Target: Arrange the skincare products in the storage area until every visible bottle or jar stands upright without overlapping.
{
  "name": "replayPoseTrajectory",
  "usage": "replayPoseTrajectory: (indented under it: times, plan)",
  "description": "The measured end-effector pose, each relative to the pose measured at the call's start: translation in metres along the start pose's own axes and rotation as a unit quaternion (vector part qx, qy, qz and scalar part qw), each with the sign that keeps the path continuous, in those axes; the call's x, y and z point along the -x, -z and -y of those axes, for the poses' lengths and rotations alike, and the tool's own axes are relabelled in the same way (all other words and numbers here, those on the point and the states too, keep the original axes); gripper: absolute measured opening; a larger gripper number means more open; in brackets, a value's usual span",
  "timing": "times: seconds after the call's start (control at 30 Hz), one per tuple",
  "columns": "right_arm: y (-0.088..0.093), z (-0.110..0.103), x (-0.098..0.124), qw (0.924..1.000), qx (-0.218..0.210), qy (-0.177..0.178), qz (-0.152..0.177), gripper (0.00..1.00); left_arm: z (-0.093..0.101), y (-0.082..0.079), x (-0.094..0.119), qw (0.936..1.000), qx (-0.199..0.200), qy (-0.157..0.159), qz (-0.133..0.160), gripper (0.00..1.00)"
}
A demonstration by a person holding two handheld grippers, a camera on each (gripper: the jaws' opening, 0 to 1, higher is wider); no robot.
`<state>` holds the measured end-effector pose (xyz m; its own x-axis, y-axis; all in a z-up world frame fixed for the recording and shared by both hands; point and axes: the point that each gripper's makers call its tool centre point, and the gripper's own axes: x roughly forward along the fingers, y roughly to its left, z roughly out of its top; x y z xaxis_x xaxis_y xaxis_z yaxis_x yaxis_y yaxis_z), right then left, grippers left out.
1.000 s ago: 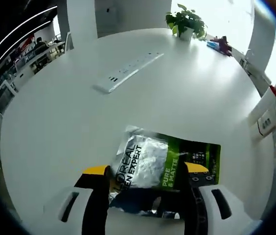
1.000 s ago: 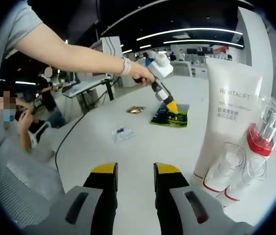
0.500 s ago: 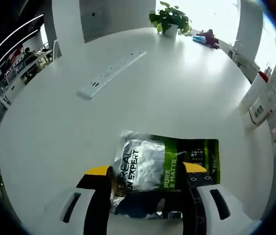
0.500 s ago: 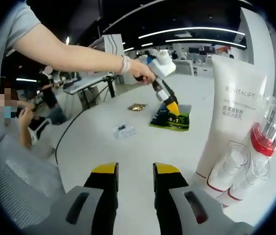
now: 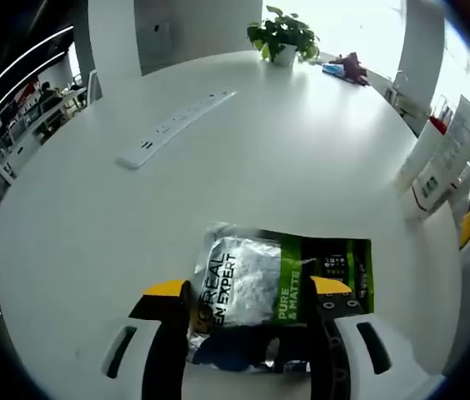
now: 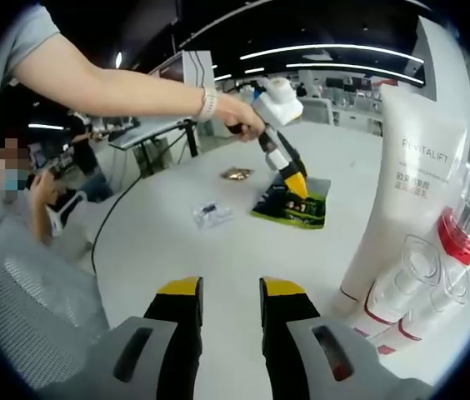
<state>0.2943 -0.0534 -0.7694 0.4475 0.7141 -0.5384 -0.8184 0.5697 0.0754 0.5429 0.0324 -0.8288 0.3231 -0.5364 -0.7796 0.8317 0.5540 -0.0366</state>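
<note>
A: Where is the green sachet (image 5: 281,292) relative to the left claw (image 5: 247,304)?

B: Right at it. In the left gripper view the sachet lies flat on the white surface (image 5: 218,192), its near edge between the two yellow-tipped jaws. Its long axis runs left to right, across the jaw line, so the jaws bracket its width. The jaws are spread wide; whether they touch the foil I cannot tell.

A: And the right claw (image 6: 228,292)?

B: Well apart from it. In the right gripper view its jaws stand a narrow gap apart with nothing between them, and the sachet (image 6: 292,207) sits far across the surface under the left claw (image 6: 296,183), held in the person's hand (image 6: 237,117).

A: So the left hand is the nearer one.

B: By a long way. My guess is the sachet is its job; it cannot really stand, so it likely just needs to lie clear of the rest.

A: What about the upright products?

B: The white tube (image 6: 410,192) and the clear red-collared bottles (image 6: 460,233) stand to the right, just beside the right claw. A small clear packet (image 6: 212,213) and a gold wrapper (image 6: 237,173) lie farther out.
</note>
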Motion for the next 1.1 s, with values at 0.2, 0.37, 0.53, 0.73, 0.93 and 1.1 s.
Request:
replayPoseTrajectory:
  times: [0.2, 0.37, 0.53, 0.73, 0.93, 1.1]
  plan:
    - [0.017, -0.001, -0.011, 0.9985, 0.028, 0.018, -0.043, 0.26, 0.009, 0.000, -0.001, 1.0000, -0.001, 0.003, 0.007, 0.58]
    - [-0.004, 0.000, -0.024, 0.9975, 0.059, 0.029, -0.026, 0.27, 0.013, 0.001, 0.000, 0.9999, 0.003, 0.003, 0.012, 0.57]
    - [-0.010, 0.017, -0.049, 0.9975, 0.047, 0.050, -0.018, 0.27, 0.022, 0.001, -0.001, 0.9997, 0.004, 0.008, 0.022, 0.57]
    - [-0.001, 0.025, -0.074, 0.9946, 0.073, 0.064, -0.038, 0.26, 0.026, 0.000, -0.002, 0.9993, 0.013, 0.012, 0.034, 0.55]
    - [-0.003, 0.031, -0.093, 0.9931, 0.085, 0.067, -0.045, 0.26, 0.028, 0.000, -0.002, 0.9993, 0.009, 0.012, 0.033, 0.56]
    - [-0.009, 0.037, -0.097, 0.9941, 0.068, 0.076, -0.036, 0.26, 0.031, -0.001, -0.002, 0.9993, 0.008, 0.017, 0.034, 0.56]
